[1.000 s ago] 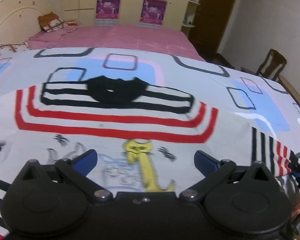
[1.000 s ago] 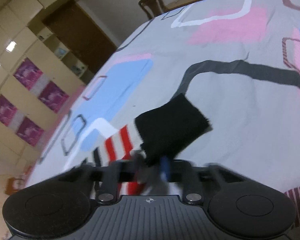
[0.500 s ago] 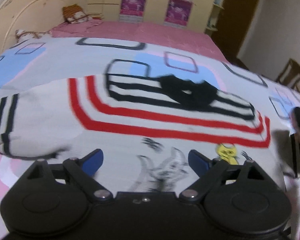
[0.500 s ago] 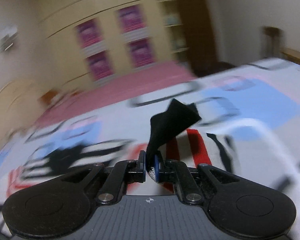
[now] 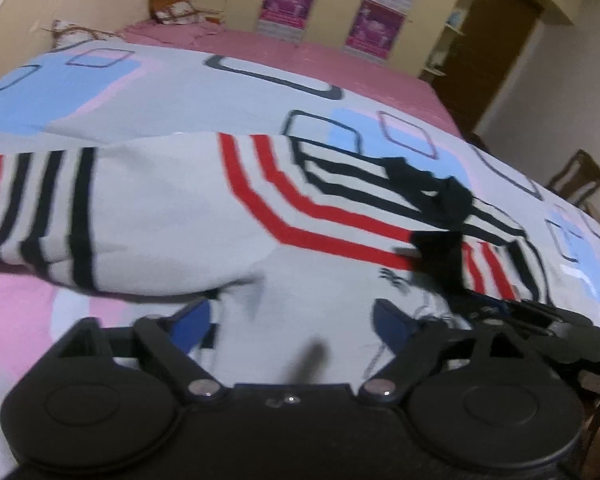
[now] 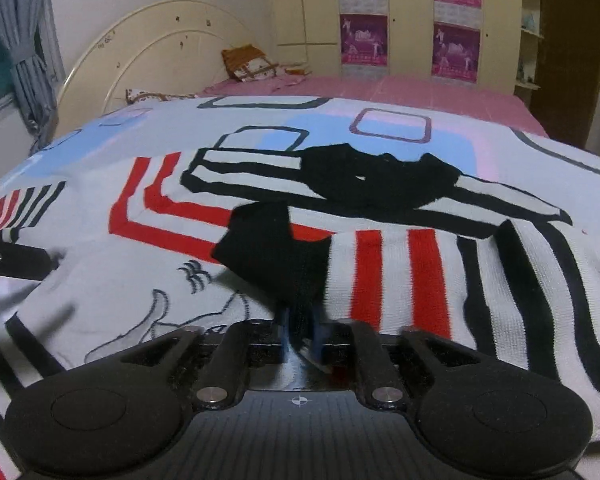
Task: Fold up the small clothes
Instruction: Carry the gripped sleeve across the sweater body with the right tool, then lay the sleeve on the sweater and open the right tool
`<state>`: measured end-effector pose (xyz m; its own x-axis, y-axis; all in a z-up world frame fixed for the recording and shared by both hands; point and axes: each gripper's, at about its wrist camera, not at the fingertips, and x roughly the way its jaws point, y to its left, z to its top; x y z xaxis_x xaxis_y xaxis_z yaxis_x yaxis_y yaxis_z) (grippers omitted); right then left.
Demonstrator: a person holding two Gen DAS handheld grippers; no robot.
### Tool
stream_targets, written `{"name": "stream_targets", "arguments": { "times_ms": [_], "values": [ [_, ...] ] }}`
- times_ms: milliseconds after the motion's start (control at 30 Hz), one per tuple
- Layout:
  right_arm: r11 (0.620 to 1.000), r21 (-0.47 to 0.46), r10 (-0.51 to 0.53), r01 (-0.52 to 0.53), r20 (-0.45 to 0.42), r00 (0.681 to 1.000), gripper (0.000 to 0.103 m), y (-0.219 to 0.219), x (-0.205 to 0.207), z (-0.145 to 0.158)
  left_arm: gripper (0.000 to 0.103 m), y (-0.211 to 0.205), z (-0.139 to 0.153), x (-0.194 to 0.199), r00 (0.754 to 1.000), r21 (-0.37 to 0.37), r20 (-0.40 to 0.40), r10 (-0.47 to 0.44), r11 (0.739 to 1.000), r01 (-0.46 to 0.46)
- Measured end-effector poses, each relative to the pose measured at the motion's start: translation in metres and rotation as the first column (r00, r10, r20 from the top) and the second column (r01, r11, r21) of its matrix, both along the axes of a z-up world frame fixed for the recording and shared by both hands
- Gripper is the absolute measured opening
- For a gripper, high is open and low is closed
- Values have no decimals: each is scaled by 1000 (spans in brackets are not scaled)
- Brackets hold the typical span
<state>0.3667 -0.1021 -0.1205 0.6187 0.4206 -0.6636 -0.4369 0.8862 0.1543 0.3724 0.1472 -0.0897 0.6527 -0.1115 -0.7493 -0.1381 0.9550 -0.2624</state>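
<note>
A small white sweater (image 5: 236, 208) with red and black stripes, a black collar and cartoon prints lies flat on the bed; it also shows in the right wrist view (image 6: 148, 280). My right gripper (image 6: 300, 328) is shut on the black cuff (image 6: 272, 252) of the right sleeve (image 6: 460, 280), which is folded across the sweater's chest. My left gripper (image 5: 292, 316) is open and empty, low over the sweater near the left sleeve (image 5: 52, 208), which lies spread out to the left. The right gripper shows in the left wrist view (image 5: 500, 308) at the right.
The bed cover (image 5: 140, 88) is grey with blue and pink patches and dark square outlines. A pink sheet (image 6: 380, 84), pillows (image 6: 252, 64) and a cream headboard (image 6: 160, 48) lie beyond. A wooden chair (image 5: 580, 176) stands at the right.
My right gripper has carried the right sleeve by its cuff from the side over onto the sweater's chest. My left gripper has swung left, toward the left sleeve, still open.
</note>
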Motion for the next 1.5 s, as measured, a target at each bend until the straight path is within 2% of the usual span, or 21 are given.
{"name": "stream_targets", "arguments": {
  "times_ms": [33, 67, 100, 167, 233, 367, 467, 533, 567, 600, 633, 700, 833, 933, 1067, 1133, 1267, 1300, 1400, 1467, 1500],
  "values": [
    [1000, 3, 14, -14, 0, 1000, 66, 0, 0, 2, 98, -4, 0, 3, 1000, -4, 10, -16, 1000, 16],
    [1000, -8, 9, -8, 27, 1000, 71, -4, -10, 8, 98, -9, 0, 5, 999, -10, 17, -35, 999, 36],
    [1000, -8, 9, -9, 45, 999, 71, -8, -14, 12, 97, -15, 1, 8, 998, -22, 22, -57, 998, 58],
    [1000, 18, -4, 4, 21, 1000, 71, -25, -23, 19, 93, -32, -1, 17, 994, -60, 33, -107, 992, 109],
    [998, 46, -35, 35, -1, 999, 55, -44, -31, 25, 84, -50, -7, 29, 987, -108, 26, -159, 981, 161],
    [986, 30, -162, 163, -12, 987, 54, -91, -49, 31, 75, -74, -27, 53, 980, -193, -1, -197, 962, 193],
    [958, 16, -284, 285, -34, 958, 54, -133, -62, 29, 64, -85, -38, 72, 978, -220, -7, -208, 954, 202],
    [925, 5, -379, 380, -51, 924, 54, -162, -65, 25, 50, -93, -41, 82, 973, -218, -7, -229, 950, 222],
    [908, 11, -416, 418, -61, 907, 54, -173, -63, 23, 47, -97, -42, 86, 971, -208, -6, -238, 950, 232],
    [894, 18, -446, 448, -71, 892, 49, -184, -61, 21, 41, -102, -43, 90, 969, -193, -7, -247, 951, 241],
    [885, 27, -461, 465, -81, 883, 35, -189, -57, 18, 29, -102, -42, 94, 967, -179, -11, -255, 952, 249],
    [877, 43, -472, 478, -98, 876, 28, -198, -50, 15, 12, -107, -40, 97, 961, -169, 4, -277, 947, 273],
    [870, 35, -487, 492, -91, 869, 17, -198, -38, 9, 10, -99, -12, 86, 959, -130, 109, -261, 953, 274],
    [868, 28, -492, 496, -88, 866, 15, -198, -37, 7, 9, -76, -2, 77, 965, -86, 147, -216, 969, 230],
    [873, 24, -484, 488, -82, 871, 15, -198, -36, 3, 9, -71, -27, 82, 965, -42, 57, -257, 965, 259],
    [873, 22, -484, 487, -83, 871, 15, -198, -36, 3, 9, -75, -34, 81, 966, -25, 49, -254, 966, 256],
    [885, 1, -463, 465, -91, 881, 15, -194, -34, 6, 10, -75, -44, 77, 973, -50, 44, -225, 973, 227],
    [894, 1, -445, 447, -95, 890, 15, -194, -34, 9, 15, -75, -44, 76, 972, -51, 45, -229, 972, 231],
    [915, 26, -400, 403, -79, 913, 16, -201, -45, 22, 41, -67, -37, 68, 975, -18, 59, -213, 977, 214],
    [904, 104, -409, 414, -63, 910, 20, -215, -52, 35, 46, -61, -30, 66, 975, -2, 85, -207, 978, 208],
    [899, 125, -415, 419, -56, 908, 41, -220, -49, 40, 46, -59, -30, 69, 974, -1, 83, -208, 978, 209]
  ]
}}
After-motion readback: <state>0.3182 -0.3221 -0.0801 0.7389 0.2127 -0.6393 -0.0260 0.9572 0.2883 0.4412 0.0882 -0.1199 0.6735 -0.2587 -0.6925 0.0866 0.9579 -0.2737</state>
